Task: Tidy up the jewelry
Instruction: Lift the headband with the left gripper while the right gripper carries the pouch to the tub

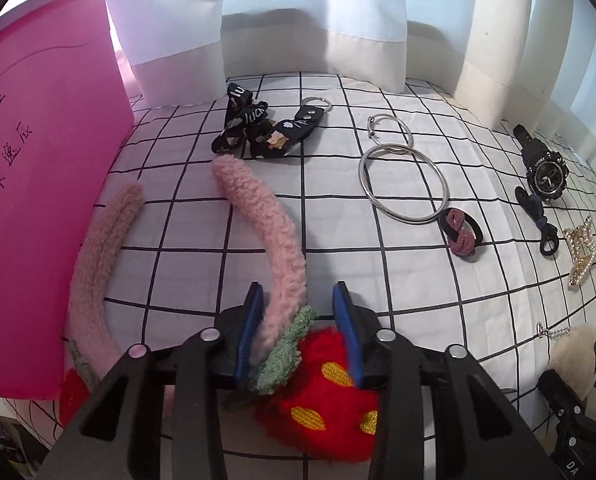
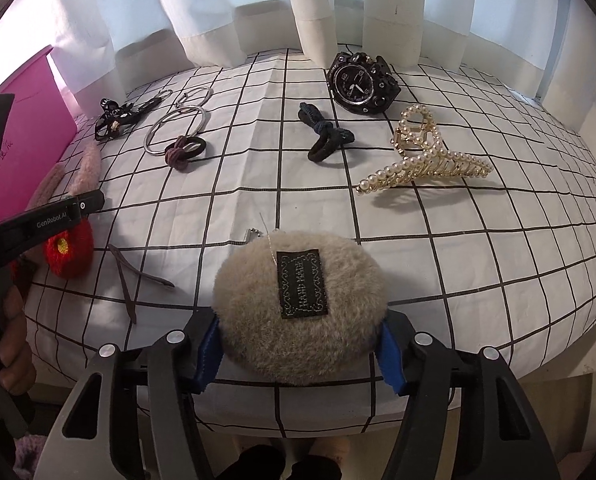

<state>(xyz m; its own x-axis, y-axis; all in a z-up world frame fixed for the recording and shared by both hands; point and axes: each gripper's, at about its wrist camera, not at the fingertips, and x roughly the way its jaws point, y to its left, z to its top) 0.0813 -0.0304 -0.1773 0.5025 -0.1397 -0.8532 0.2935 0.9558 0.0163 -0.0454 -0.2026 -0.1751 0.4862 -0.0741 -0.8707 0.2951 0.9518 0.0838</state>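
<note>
My left gripper has its blue fingers either side of a fluffy pink headband with a red strawberry plush and green leaf; I cannot tell whether the jaws press it. The headband's other arm lies against a pink box. My right gripper is shut on a round beige furry pom-pom charm with a black "HAND MADE" label and a ball chain. The left gripper also shows at the left of the right wrist view.
On the checked white cloth lie a black sport watch, a pearl claw clip, a navy hair tie, a maroon hair tie, silver hoops, a black ribbon keychain. Curtains hang behind.
</note>
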